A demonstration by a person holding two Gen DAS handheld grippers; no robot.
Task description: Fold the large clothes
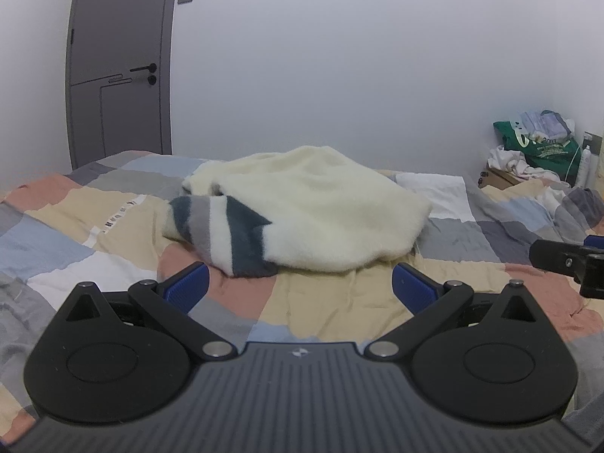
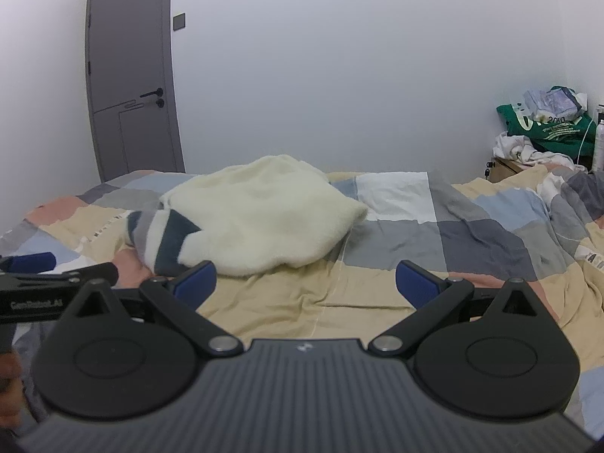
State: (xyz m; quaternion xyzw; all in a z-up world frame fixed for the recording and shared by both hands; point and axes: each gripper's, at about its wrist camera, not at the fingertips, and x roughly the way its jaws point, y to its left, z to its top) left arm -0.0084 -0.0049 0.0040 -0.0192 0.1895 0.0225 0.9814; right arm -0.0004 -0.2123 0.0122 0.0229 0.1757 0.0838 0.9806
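A cream fleece garment [image 1: 321, 211] with dark teal, grey and white stripes on one end lies bunched in a heap on the patchwork bed. In the right wrist view the same garment [image 2: 260, 215] sits left of centre. My left gripper [image 1: 300, 283] hovers just short of its near edge, open, nothing between the blue pads. My right gripper [image 2: 305, 281] is open too, with its left pad near the garment's striped end and bare quilt between the fingers. Each gripper shows at the edge of the other's view: the right gripper [image 1: 566, 260], the left gripper [image 2: 56, 271].
The bed's patchwork quilt [image 2: 453, 234] is wrinkled and rises in folds at the right. A bedside stand holds a green bag [image 1: 543, 143], white cloth and a spray can. A grey door [image 1: 117, 68] stands at the back left behind the bed.
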